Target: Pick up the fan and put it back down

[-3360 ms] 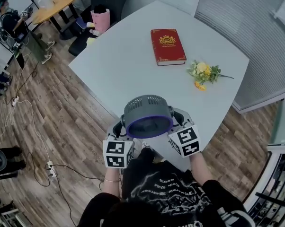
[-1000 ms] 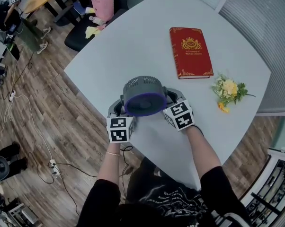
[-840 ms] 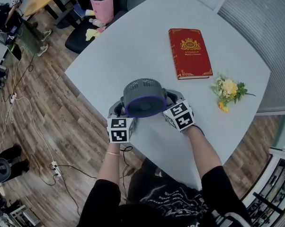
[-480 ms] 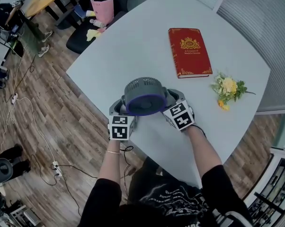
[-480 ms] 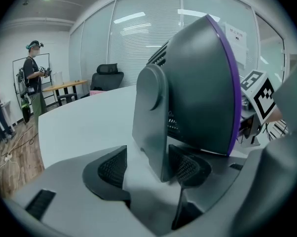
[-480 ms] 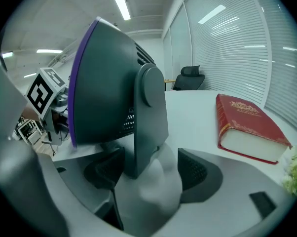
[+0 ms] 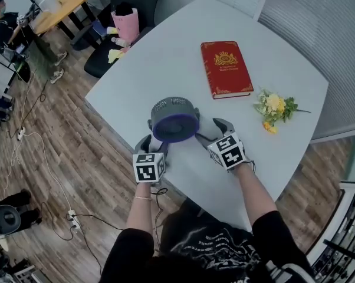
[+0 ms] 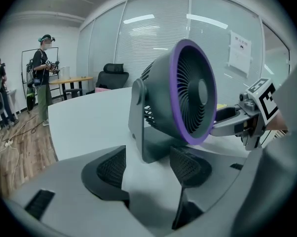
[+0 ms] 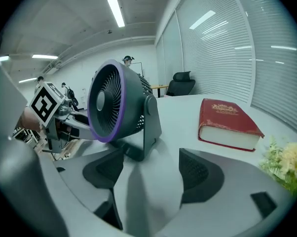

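Fan [image 7: 175, 119], dark grey with a purple rim, stands upright on the table [image 7: 166, 58] near its near left edge. The left hand-held gripper [image 7: 154, 144] and the right hand-held gripper [image 7: 211, 132] flank it. Both have just been opening and now gape wide, with their pads clear of the fan. The gold title on the red book [image 7: 226, 68], far right, is too small to read.

Pale grey surface [image 7: 166, 58] here: the fan [image 7: 174, 119] stands upright near one edge, a closed red book [image 7: 226, 68] lies farther in, and yellow flowers [image 7: 273, 108] lie near the book.
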A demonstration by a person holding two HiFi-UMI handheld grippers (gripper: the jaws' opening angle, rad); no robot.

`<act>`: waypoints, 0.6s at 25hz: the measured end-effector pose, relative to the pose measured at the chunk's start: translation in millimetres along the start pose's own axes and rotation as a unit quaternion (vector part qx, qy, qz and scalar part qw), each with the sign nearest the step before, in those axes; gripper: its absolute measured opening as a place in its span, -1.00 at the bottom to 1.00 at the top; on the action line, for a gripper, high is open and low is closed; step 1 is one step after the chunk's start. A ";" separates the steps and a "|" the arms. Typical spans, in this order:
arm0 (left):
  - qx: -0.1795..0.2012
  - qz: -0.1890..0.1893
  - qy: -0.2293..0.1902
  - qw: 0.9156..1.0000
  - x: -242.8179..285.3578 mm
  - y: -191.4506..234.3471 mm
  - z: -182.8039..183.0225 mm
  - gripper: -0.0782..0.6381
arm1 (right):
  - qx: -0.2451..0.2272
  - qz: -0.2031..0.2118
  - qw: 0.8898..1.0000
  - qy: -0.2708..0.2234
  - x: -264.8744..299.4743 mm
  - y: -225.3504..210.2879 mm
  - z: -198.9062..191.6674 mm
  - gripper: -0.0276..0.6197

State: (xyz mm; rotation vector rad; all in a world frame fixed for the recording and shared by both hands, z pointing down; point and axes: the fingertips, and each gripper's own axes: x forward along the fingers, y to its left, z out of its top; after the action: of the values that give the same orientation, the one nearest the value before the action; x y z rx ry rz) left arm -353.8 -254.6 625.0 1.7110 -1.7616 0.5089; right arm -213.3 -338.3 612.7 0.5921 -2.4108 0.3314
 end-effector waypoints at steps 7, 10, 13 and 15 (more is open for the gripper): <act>0.022 0.019 -0.014 0.999 -36.3 -24.3 -6.4 0.00 | -0.006 0.000 1.000 -0.031 -41.4 10.0 2.6 0.19; 0.026 0.025 -0.028 0.999 -56.0 -36.9 -7.8 0.00 | -0.016 0.002 0.999 -0.039 -60.4 16.8 0.6 0.19; 0.022 0.023 -0.050 0.998 -77.4 -51.8 -5.7 0.01 | -0.015 -0.001 0.998 -0.053 -80.8 21.0 1.4 0.19; 0.025 0.023 -0.064 0.997 -92.5 -60.2 -3.4 0.00 | -0.014 -0.004 0.998 -0.064 -93.5 25.3 3.5 0.19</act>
State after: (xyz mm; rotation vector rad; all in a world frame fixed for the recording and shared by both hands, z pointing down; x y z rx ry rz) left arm -297.1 -188.6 557.1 1.7765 -1.8959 0.4756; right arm -161.7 -286.6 548.9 0.6265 -2.5316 0.2633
